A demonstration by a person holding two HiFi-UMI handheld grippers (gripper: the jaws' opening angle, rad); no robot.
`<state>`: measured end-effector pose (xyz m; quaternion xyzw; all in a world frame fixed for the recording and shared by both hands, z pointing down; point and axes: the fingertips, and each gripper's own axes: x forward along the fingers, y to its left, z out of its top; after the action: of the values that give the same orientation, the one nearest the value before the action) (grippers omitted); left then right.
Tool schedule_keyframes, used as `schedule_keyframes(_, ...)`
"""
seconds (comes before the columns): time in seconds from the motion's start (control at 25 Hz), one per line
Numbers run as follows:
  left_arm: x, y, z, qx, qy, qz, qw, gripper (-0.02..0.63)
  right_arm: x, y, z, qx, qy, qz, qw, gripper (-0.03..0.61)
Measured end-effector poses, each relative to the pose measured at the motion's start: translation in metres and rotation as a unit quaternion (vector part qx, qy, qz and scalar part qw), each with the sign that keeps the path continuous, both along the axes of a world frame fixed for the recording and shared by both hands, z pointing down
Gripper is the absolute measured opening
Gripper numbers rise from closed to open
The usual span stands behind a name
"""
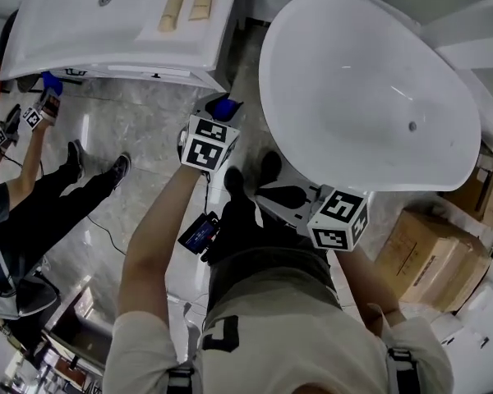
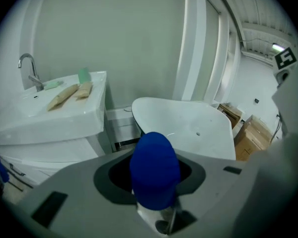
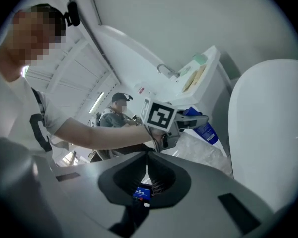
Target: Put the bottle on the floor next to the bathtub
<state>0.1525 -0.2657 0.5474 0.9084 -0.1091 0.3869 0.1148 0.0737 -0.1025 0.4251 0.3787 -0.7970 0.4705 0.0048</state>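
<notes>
Left gripper (image 1: 216, 112) is clamped on the blue-capped bottle (image 2: 154, 170), holding it tilted above the marble floor (image 1: 148, 130), between the white bathtub (image 1: 353, 72) and the sink vanity (image 1: 107, 31). Right gripper (image 3: 145, 175) sits beside the tub, jaws pressed together, empty.

tee (image 1: 271, 331): beige | trousers (image 1: 255, 249): dark | shoes (image 1: 234, 179): black | left tool (image 2: 155, 182), right tool (image 3: 147, 172): grey | marker cubes (image 1: 207, 142): black-white
</notes>
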Motion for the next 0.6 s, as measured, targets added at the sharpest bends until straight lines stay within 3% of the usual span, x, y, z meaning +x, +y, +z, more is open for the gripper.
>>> schedule_keyframes(0.12,0.003,-0.004,0.042,-0.006,-0.011,-0.004,0.9999,0.193,-0.012,-0.002,0.029,-0.006,0.036,-0.049,0.998,0.029)
schedule_keyframes(0.36,-0.002,-0.006,0.135,-0.015,-0.033,0.017,0.9992,0.193,-0.041,-0.020,0.101,-0.037,0.075,-0.085,0.993,0.029)
schedule_keyframes(0.6,-0.001,-0.013,0.240,-0.015,-0.028,0.029,0.9991,0.193,-0.073,-0.022,0.205,-0.067,0.116,-0.126,0.983,0.029)
